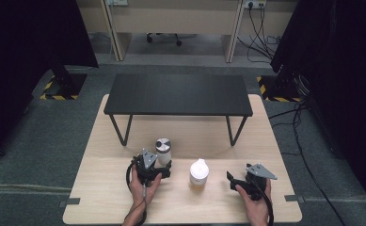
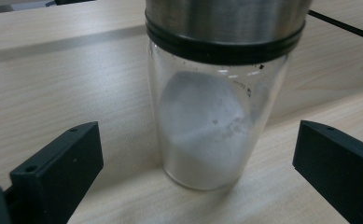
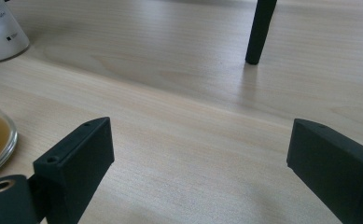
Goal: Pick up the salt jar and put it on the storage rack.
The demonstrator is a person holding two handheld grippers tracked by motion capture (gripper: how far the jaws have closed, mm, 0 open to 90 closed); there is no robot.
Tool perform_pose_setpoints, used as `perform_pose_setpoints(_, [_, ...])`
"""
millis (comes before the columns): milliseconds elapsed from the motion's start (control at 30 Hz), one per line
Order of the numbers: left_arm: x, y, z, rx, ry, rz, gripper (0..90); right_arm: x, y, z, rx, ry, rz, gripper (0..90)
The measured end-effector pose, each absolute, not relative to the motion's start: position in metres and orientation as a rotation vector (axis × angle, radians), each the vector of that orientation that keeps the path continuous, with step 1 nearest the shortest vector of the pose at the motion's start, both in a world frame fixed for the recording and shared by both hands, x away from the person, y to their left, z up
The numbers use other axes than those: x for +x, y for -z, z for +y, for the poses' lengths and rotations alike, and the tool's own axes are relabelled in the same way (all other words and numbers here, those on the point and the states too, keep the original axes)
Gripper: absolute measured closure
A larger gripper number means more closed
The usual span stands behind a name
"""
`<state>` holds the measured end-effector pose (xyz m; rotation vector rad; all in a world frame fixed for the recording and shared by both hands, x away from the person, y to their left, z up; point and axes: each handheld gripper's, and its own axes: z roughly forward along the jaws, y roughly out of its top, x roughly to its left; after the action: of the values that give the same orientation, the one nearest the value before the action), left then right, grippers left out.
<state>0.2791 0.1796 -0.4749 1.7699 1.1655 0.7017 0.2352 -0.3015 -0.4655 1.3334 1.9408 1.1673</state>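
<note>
Left gripper (image 1: pixel 158 165) open, jaws either side of the glass shaker (image 2: pixel 212 121) with white powder, not touching, mid-desk toward the near edge. Right gripper (image 1: pixel 234 181) open over bare desk (image 1: pixel 274 141) near the right edge. Amber jar (image 1: pixel 199 173) between them. Label print unreadable.

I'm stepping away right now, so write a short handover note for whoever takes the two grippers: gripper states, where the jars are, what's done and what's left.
Left gripper: open, jaws on either side of the clear glass jar with the steel lid, not touching it. The jar stands upright on the light wooden table and holds white powder.
Right gripper: open, nothing between its jaws, resting at the table's right.
White-lidded jar with amber contents: upright between the two grippers, untouched.
Black shelf on thin legs: nothing on top.
Done: left gripper lined up on the steel-lidded jar.
Left: probably close on it and lift; nothing is gripped yet.
</note>
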Motion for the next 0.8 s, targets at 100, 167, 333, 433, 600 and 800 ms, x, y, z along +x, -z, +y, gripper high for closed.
perform_pose_setpoints(100, [0.285, 0.474, 0.178, 1.771, -0.696, 1.175, 1.2, 0.235, 0.465, -0.301, 1.333, -1.167, 1.940, 7.6])
perform_pose_setpoints(167, [0.290, 0.473, 0.176, 1.775, -0.691, 1.185, 1.4, 0.235, 0.465, -0.301, 1.331, -1.167, 1.943, 7.6])
perform_pose_setpoints(333, [0.295, 0.473, 0.173, 1.773, -0.685, 1.191, 1.9, 0.235, 0.465, -0.301, 1.329, -1.167, 1.944, 7.6])
perform_pose_setpoints(433, [0.300, 0.473, 0.170, 1.769, -0.683, 1.192, 2.6, 0.235, 0.465, -0.301, 1.328, -1.166, 1.945, 7.5])
perform_pose_setpoints(600, [0.304, 0.473, 0.168, 1.765, -0.677, 1.190, 7.2, 0.236, 0.465, -0.302, 1.329, -1.168, 1.945, 7.5])
perform_pose_setpoints(800, [0.304, 0.474, 0.165, 1.759, -0.694, 1.186, 20.7, 0.236, 0.465, -0.302, 1.328, -1.167, 1.948, 7.5])
